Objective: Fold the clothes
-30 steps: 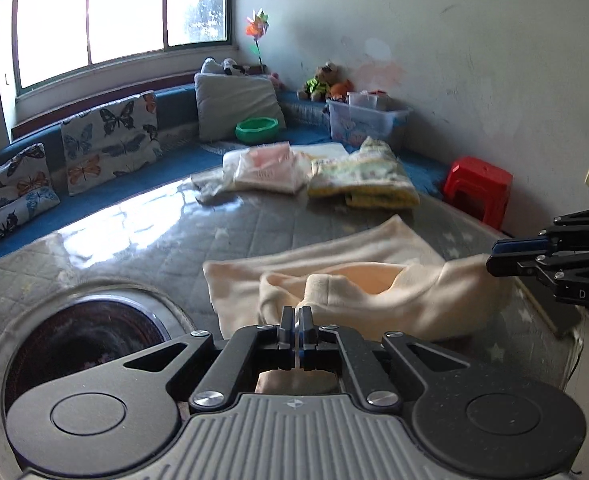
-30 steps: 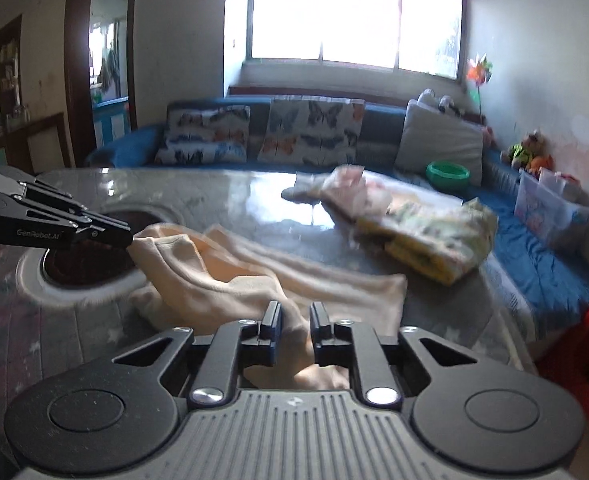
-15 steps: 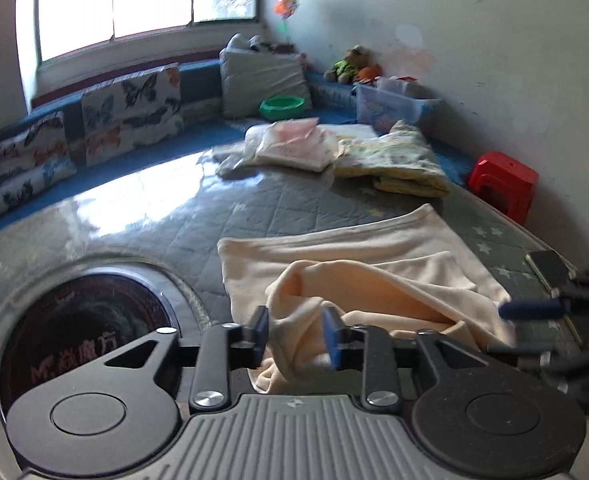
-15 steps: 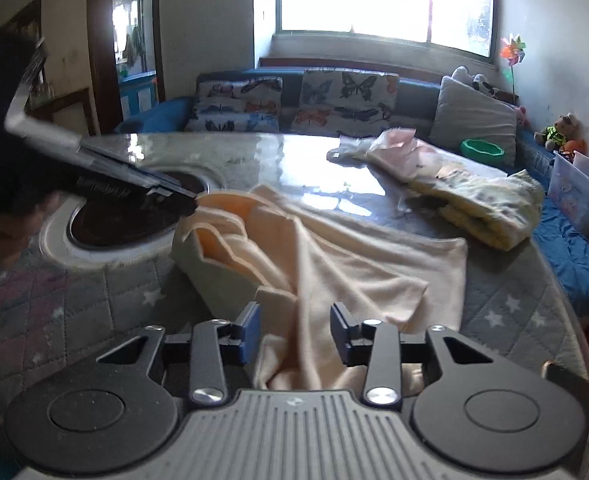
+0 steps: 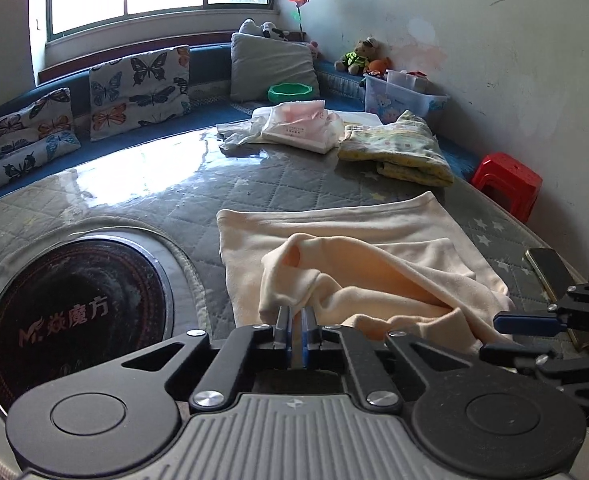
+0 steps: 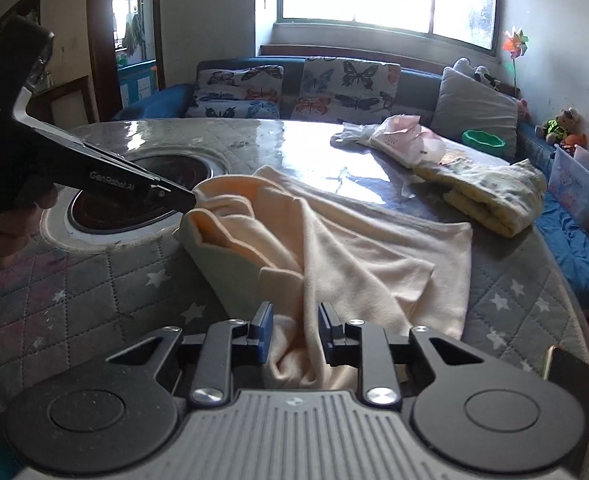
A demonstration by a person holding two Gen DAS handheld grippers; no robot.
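Note:
A cream garment [image 5: 358, 256] lies partly folded on the grey quilted table [image 5: 174, 200]. My left gripper [image 5: 294, 314] is shut on a raised edge of the garment at its near left side. In the right wrist view the left gripper's fingertips [image 6: 182, 200] pinch that lifted fold of the garment [image 6: 334, 240]. My right gripper [image 6: 292, 320] is open, with bunched cloth of the garment's near end lying between its fingers. It shows in the left wrist view [image 5: 502, 334] at the garment's right end.
A round dark stove inset [image 5: 74, 312] sits in the table at the left. Folded clothes [image 5: 398, 148] and a pink-white bundle [image 5: 298, 124] lie at the far side. A phone [image 5: 546, 268] lies near the right edge. A red stool [image 5: 506, 184] and a cushioned bench stand beyond.
My left gripper opened half a second ago and has now shut on the garment's edge, lifting it. My right gripper stays open and has moved closer over the near cloth.

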